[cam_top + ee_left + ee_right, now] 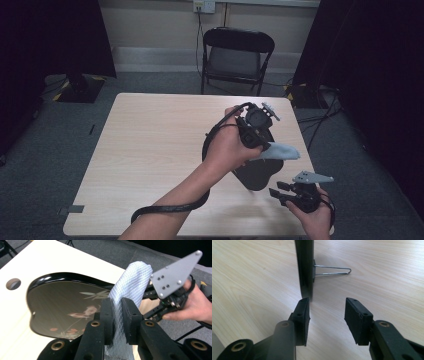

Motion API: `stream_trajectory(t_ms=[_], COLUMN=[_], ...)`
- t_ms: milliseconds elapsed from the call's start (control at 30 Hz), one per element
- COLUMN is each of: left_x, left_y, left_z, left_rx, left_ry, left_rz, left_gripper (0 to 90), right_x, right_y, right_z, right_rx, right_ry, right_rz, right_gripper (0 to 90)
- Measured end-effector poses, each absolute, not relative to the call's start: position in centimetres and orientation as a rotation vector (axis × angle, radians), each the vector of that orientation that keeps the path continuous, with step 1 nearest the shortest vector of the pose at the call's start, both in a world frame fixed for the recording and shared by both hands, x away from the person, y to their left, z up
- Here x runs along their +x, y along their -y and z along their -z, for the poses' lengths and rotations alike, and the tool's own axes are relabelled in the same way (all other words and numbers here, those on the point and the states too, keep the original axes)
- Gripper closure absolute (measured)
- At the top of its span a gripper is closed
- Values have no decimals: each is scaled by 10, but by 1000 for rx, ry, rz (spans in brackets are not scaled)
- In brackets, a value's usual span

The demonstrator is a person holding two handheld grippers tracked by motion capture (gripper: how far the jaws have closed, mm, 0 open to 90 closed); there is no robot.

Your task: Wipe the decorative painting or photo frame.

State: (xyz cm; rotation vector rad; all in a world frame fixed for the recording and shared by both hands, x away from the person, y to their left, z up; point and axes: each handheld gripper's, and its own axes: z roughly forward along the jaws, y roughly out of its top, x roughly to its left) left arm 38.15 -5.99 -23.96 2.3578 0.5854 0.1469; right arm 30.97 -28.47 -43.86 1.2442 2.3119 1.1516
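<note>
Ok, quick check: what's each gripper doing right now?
Left gripper: shut on the grey cloth, held above the black lacquer tray.
Right gripper: open, nothing between its jaws, low over the table.

— What carries everything here?
— A pale wood-grain table [150, 150] with rounded corners, standing on grey carpet.
— And what rests on it?
— A dark lacquered tray [62, 305], painted with leaves and reddish flowers, near the right edge. In the right gripper view it stands on its edge, propped by a wire stand [332, 270] resting on the tabletop.
— Anything else in the surface?
— A round hole [13, 283] just beside the tray.
</note>
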Motion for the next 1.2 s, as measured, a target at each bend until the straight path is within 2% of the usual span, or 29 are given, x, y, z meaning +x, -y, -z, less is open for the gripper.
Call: stream_trajectory(t_ms=[667,733,933,1200], left_x=[390,391,393,400], left_y=[55,56,53,41], left_z=[237,237,232,226], left_rx=[2331,2330,2318,2293], left_ry=[-641,-641,-654,-695], left_rz=[-206,-205,-228,-271], left_gripper=[801,801,801,802], right_x=[315,316,317,316], right_y=[267,264,257,259], right_z=[438,438,439,440], right_rx=[1213,1212,1191,1213], right_ry=[-2318,-2317,-2306,-2320], right_rz=[-1233,-1224,-1207,-1233], right_gripper=[594,619,776,792])
